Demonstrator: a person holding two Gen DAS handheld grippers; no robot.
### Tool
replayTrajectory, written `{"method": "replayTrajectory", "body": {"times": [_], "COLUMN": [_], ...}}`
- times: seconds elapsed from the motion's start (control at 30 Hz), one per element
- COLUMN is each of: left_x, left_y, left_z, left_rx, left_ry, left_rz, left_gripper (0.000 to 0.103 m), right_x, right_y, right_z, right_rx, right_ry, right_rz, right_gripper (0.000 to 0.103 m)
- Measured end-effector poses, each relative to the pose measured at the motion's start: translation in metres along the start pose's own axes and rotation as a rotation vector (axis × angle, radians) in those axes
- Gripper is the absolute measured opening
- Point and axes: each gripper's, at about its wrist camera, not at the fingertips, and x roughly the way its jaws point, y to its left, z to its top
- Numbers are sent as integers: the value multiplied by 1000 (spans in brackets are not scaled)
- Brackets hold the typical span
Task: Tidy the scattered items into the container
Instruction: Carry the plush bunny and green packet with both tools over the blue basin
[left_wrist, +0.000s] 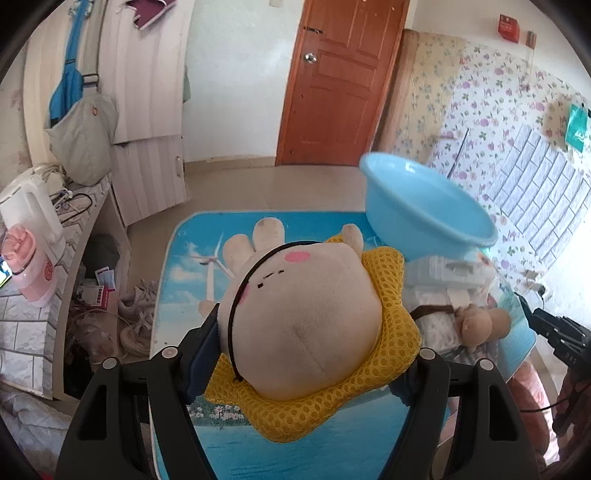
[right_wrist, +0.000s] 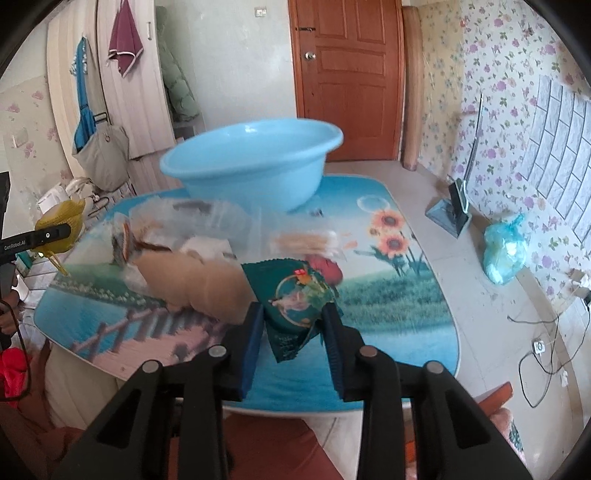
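Basin (right_wrist: 255, 162): one; plush toy (left_wrist: 303, 317): one; green packet (right_wrist: 295, 299): one.

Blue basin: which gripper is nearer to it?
Hard to call; likely right. The right gripper, shut on a green packet, faces the blue basin across the table's clutter. The left gripper, clamping a plush toy, has it ahead, off to its right.

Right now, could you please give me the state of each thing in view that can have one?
left gripper: shut on the plush toy.
plush toy: held, face up.
right gripper: shut on the green packet.
green packet: pinched, crumpled.
blue basin: upright on the table, nothing visible inside.
door: closed.
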Motion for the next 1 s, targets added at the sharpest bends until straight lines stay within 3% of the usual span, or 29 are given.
{"method": "replayTrajectory", "body": {"times": [0.4, 1.0], "left_x": [-32, 1], "left_y": [-24, -81], "left_z": [28, 75], "left_rx": [33, 103], "left_ry": [-108, -107], "left_rz": [-17, -77], "left_gripper": [75, 75], "right_x": [-17, 15], "right_y": [28, 51], "right_z": [39, 100], "right_rx": [-56, -90], "right_ry": [-94, -175], "right_rz": [96, 197], "right_gripper": [31, 31]}}
